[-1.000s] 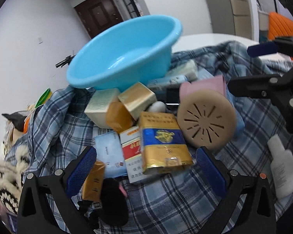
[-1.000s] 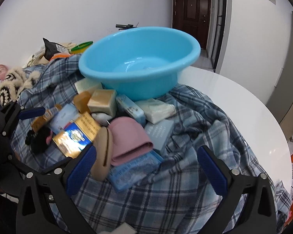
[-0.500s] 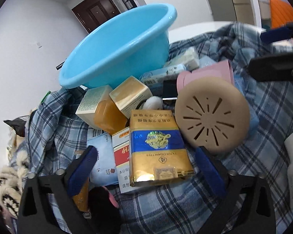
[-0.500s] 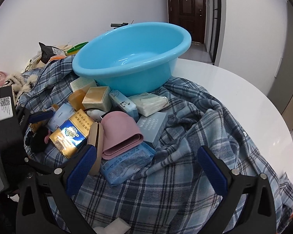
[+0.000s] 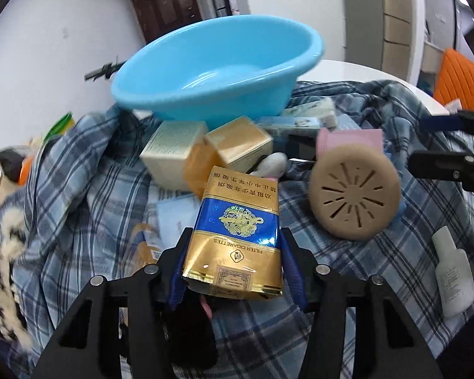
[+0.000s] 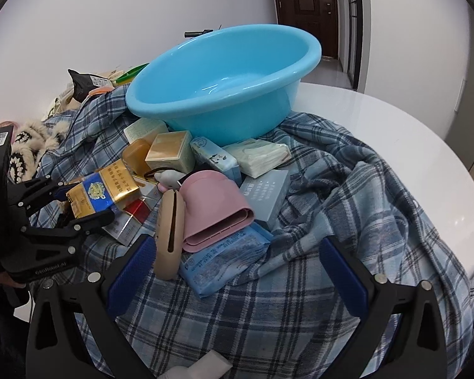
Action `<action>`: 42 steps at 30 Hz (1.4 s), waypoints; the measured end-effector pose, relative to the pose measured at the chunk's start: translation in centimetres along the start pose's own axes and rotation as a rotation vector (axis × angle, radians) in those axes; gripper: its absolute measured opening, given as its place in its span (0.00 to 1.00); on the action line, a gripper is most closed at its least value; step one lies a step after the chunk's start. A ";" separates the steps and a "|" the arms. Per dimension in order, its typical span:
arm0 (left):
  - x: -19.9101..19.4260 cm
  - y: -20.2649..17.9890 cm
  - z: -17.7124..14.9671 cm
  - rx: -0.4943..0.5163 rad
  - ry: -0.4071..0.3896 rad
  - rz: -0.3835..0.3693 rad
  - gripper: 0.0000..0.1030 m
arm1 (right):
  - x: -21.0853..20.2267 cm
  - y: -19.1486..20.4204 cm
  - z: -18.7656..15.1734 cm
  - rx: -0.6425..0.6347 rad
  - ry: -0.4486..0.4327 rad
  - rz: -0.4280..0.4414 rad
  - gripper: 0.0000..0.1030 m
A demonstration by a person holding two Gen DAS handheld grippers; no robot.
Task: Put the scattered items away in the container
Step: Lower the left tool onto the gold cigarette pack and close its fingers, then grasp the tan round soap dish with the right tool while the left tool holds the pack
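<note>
My left gripper [image 5: 233,262] fingers pinch the gold-and-blue cigarette pack [image 5: 237,233]. My right gripper [image 6: 237,271] fingers stand spread above the plaid cloth [image 6: 300,300], near the blue basin [image 6: 227,85].

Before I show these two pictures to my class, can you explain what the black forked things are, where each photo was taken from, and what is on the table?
The black forks are hand-held grippers, one in each of a person's hands, each carrying a fisheye camera that looks along its two fingers. One picture comes from the left gripper, the other from the right gripper. The left one is shut on a gold and blue cigarette pack; the right-hand view shows it from the side. The right gripper is open and holds nothing. On a plaid cloth over a white table lie small boxes, tissue packs, a pink silicone piece and a tan slotted disc. The blue basin is where they go.
</note>
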State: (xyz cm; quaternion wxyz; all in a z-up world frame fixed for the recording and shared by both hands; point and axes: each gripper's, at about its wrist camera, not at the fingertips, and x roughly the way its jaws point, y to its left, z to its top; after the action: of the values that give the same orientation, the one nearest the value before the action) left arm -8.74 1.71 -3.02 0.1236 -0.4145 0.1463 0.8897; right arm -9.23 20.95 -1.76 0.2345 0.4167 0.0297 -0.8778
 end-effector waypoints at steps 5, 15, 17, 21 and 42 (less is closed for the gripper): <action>1.2 1.3 -1.1 -0.047 0.027 0.054 0.73 | 0.2 0.4 0.0 -0.018 0.011 -0.002 1.00; 1.6 1.3 -0.1 -0.026 -0.010 0.028 0.84 | 0.4 -0.3 -0.1 0.014 0.022 -0.004 1.00; 2.0 1.5 0.1 -0.031 -0.010 0.011 0.84 | 0.5 -0.4 -0.2 0.019 0.027 0.000 1.00; 2.6 2.1 0.6 -0.053 -0.014 -0.053 0.84 | 0.5 -0.3 -0.2 0.017 0.030 -0.002 1.00; 0.1 3.7 1.3 -0.144 -0.044 -0.139 0.53 | 0.4 0.4 -0.1 -0.004 0.038 0.017 1.00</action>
State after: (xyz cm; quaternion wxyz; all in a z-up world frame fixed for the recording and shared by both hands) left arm -10.94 -1.20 -1.71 0.1583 -0.4117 0.0501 0.8961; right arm -9.18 20.45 -2.09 0.2422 0.4331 0.0322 -0.8676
